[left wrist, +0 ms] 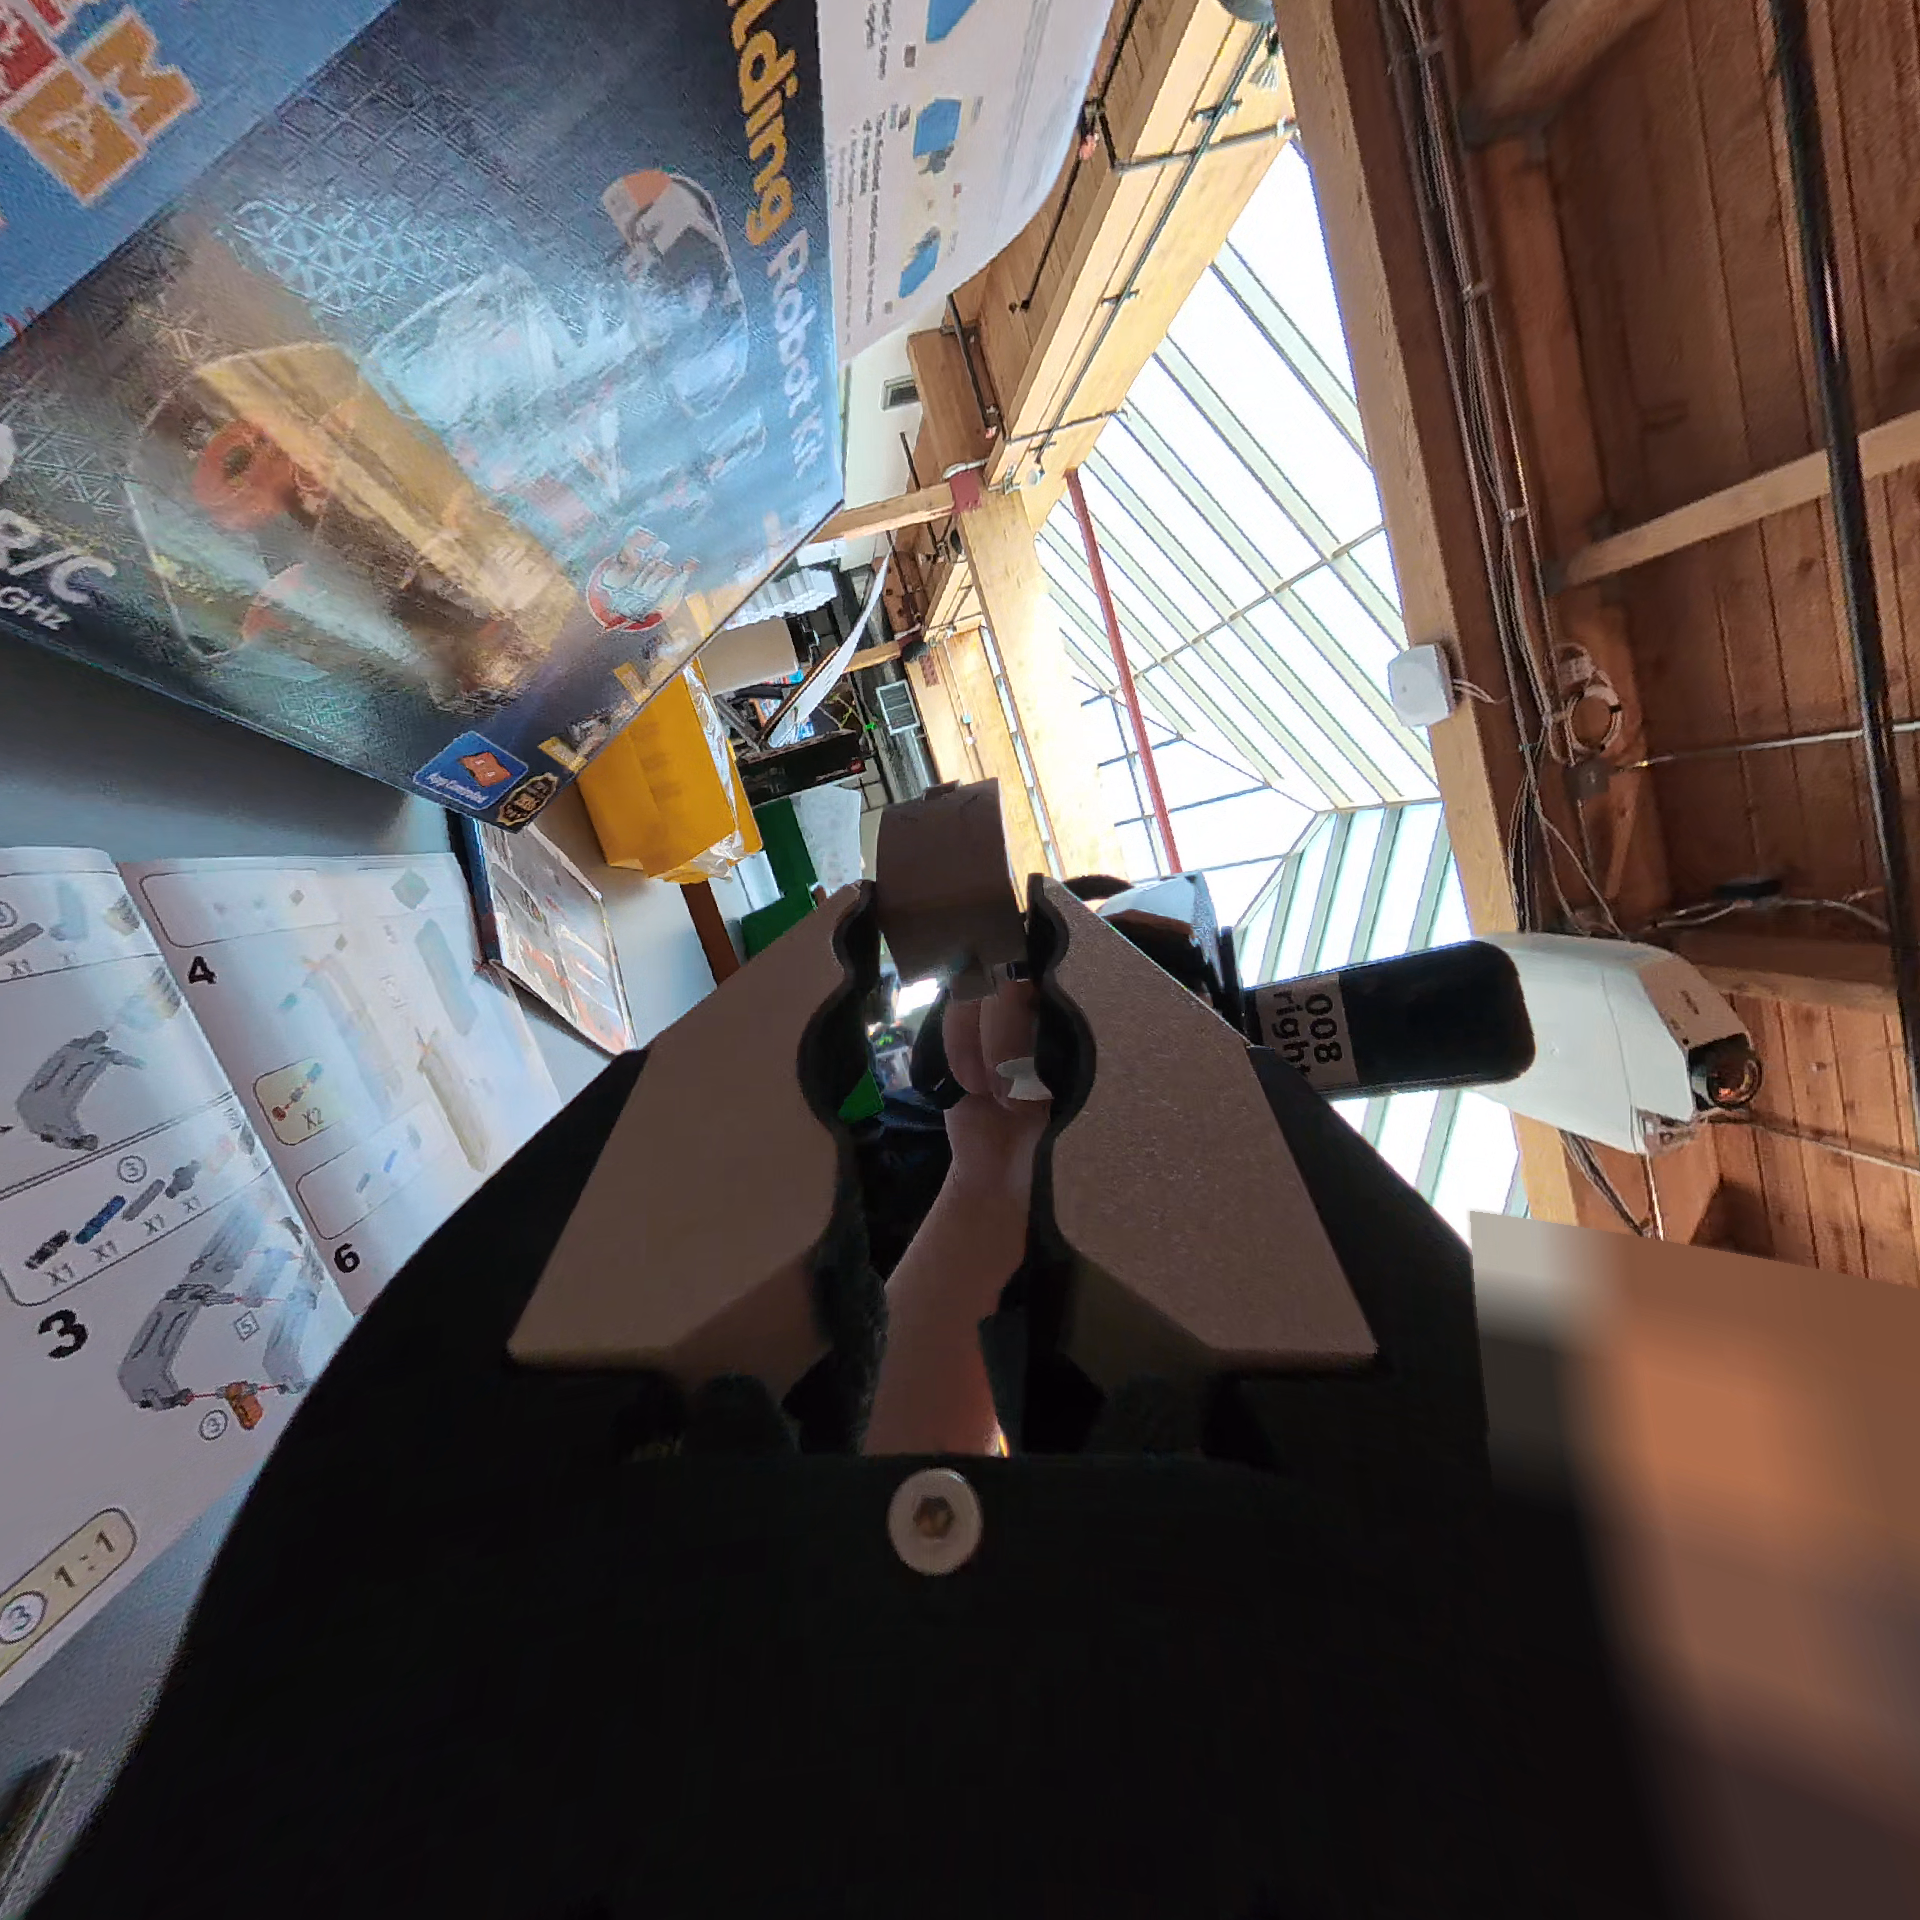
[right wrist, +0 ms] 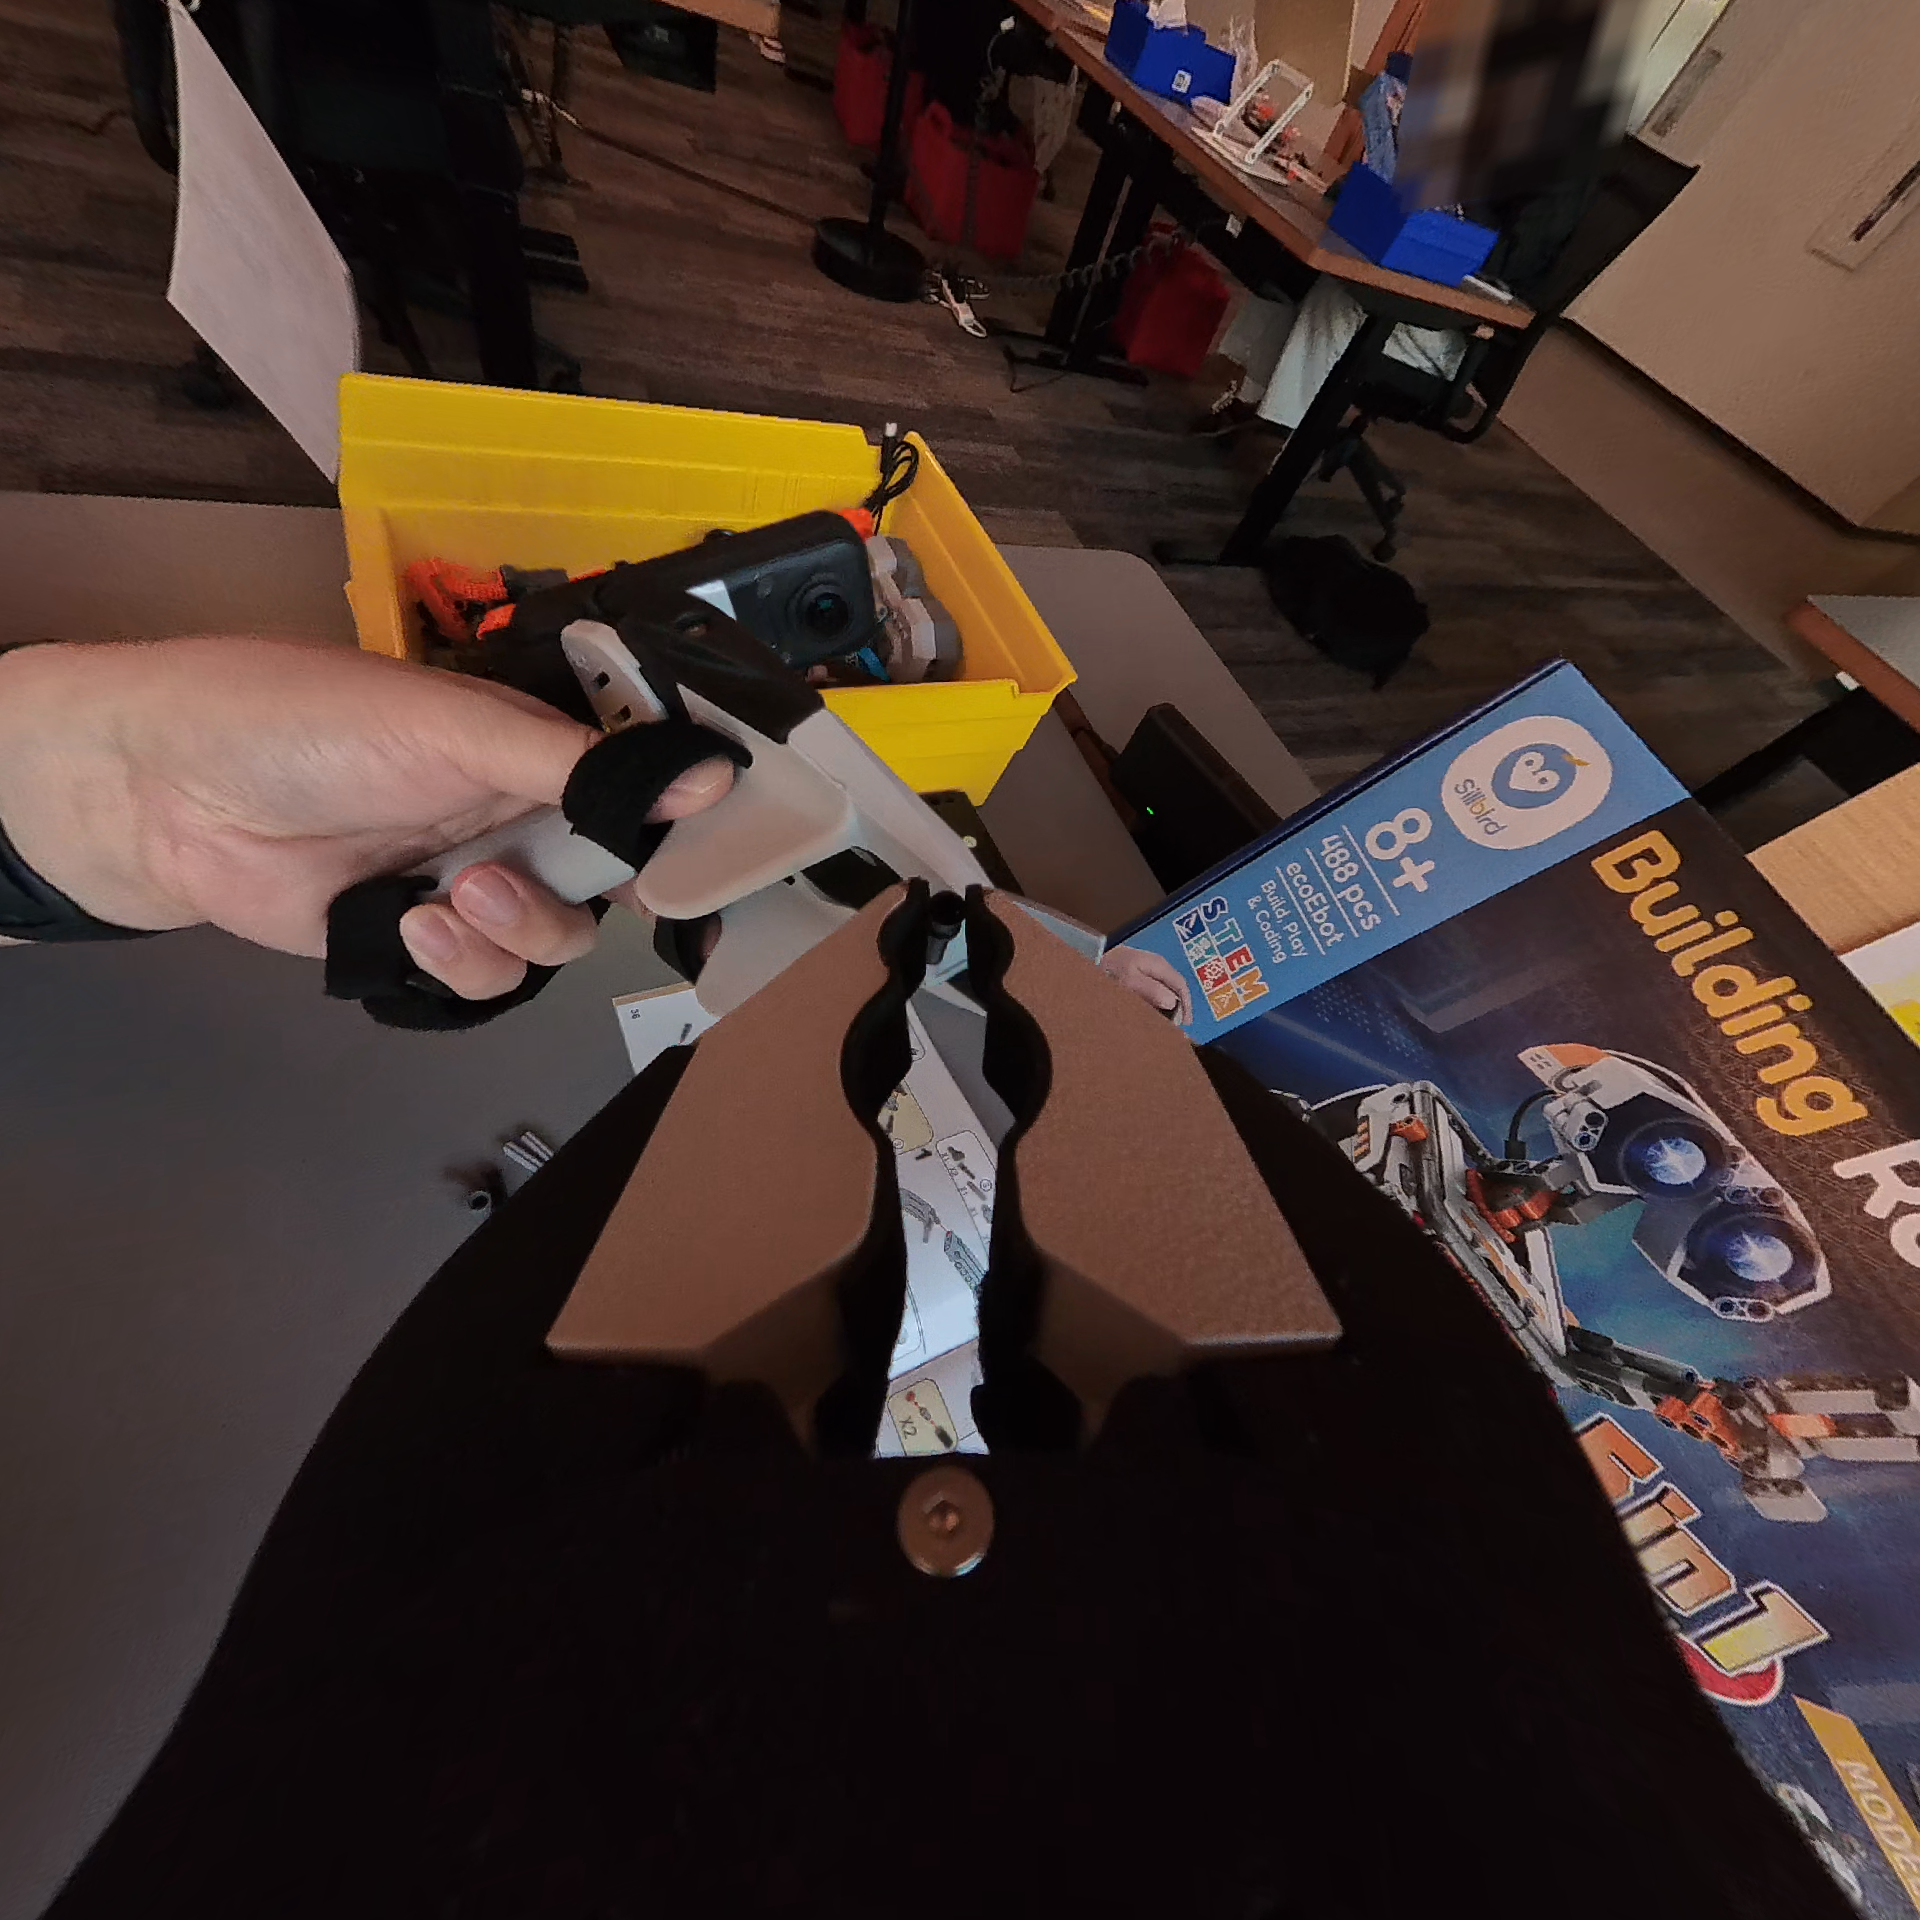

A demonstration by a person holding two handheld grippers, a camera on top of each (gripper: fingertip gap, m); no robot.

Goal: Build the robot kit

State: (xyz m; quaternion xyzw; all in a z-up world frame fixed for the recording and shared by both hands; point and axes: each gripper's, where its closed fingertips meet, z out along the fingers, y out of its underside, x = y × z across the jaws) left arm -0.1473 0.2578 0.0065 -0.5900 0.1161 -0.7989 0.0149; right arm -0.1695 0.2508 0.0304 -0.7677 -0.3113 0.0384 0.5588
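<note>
Grey block (left wrist: 951,899) sits clamped between the left gripper (left wrist: 948,914) fingers, held aloft above the surface (right wrist: 156,1143). Right gripper (right wrist: 940,914), nearly closed, pinches a small dark pin (right wrist: 943,920), tip to tip with the left; pin axis unclear. Yellow bin (right wrist: 935,727) beyond.

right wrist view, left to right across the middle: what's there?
Person's hand → left tool it holds → small black part pinched in the right tool → robot kit box.

Bin (right wrist: 935,717) behind booklet (right wrist: 940,1226) — box (right wrist: 1558,1195) right of both.
</note>
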